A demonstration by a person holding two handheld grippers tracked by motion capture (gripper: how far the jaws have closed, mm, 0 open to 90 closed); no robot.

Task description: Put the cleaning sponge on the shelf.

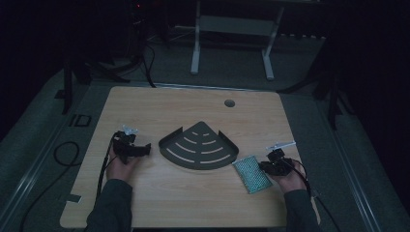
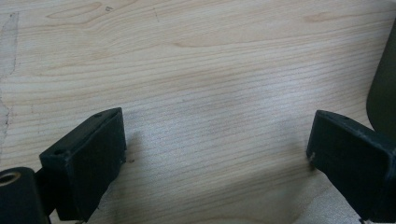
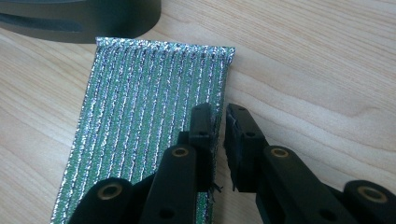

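Note:
A green, silver-striped scouring pad (image 1: pixel 251 174) (image 3: pixel 149 102) lies flat on the wooden table, right of a dark quarter-round slotted shelf tray (image 1: pixel 198 145) (image 3: pixel 84 18). My right gripper (image 1: pixel 265 166) (image 3: pixel 219 114) is shut on the pad's right-hand edge, which runs up between the two narrow jaws. My left gripper (image 1: pixel 145 150) (image 2: pixel 217 140) rests low over bare wood just left of the tray, jaws wide open with nothing between them. The tray's curved wall (image 2: pixel 383 93) shows at the right edge of the left gripper view.
The table (image 1: pixel 145 203) has a round cable hole (image 1: pixel 229 103) near its far edge. Cables trail from both grippers off the near side. A white desk frame (image 1: pixel 232 29) stands on the floor beyond the table.

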